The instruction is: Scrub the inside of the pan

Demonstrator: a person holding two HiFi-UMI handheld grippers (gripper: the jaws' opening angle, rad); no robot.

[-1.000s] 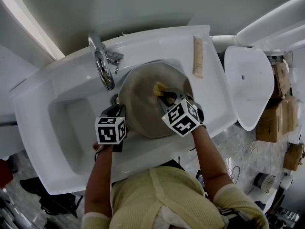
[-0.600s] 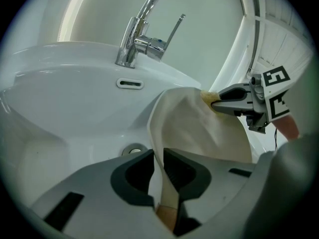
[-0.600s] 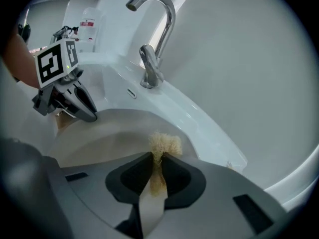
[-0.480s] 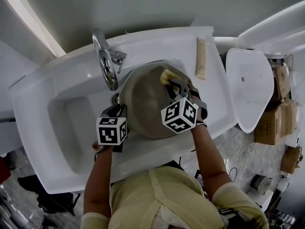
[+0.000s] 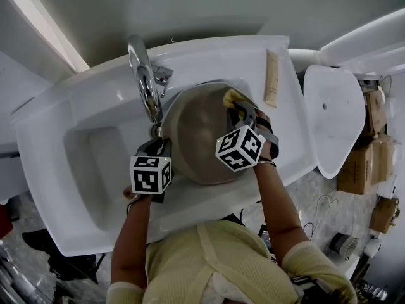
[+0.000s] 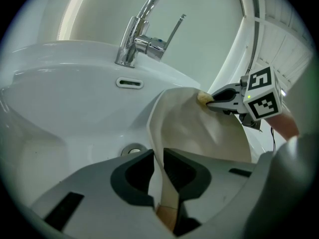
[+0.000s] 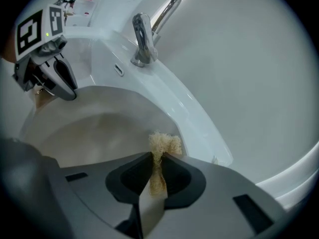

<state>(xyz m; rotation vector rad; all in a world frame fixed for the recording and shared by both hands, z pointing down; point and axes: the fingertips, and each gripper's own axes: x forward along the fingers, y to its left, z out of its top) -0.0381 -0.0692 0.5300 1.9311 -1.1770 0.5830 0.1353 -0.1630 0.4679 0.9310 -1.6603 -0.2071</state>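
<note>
Since a second ago my right gripper (image 5: 238,108) has carried the scrubber (image 5: 230,96) from the middle of the pan (image 5: 193,138) out to its far-right wall, just under the rim. The pan sits tilted in the right part of the sink (image 5: 95,157), with the faucet (image 5: 144,81) just to its left. My right gripper's jaws are nearly together, pinching a thin tuft of the pale fibrous scrubber, whose frayed end pokes out past the tips against the pan. My left gripper (image 6: 158,169) is clamped on the pan's near-left edge, holding it steady.

I see two risks. If I push any farther, the scrubber may ride over the rim and drag on the sink. And the pinch on the tuft looks slim, so a hard stroke could pull it free. The thin edge in my left gripper could also pivot under side load.
</note>
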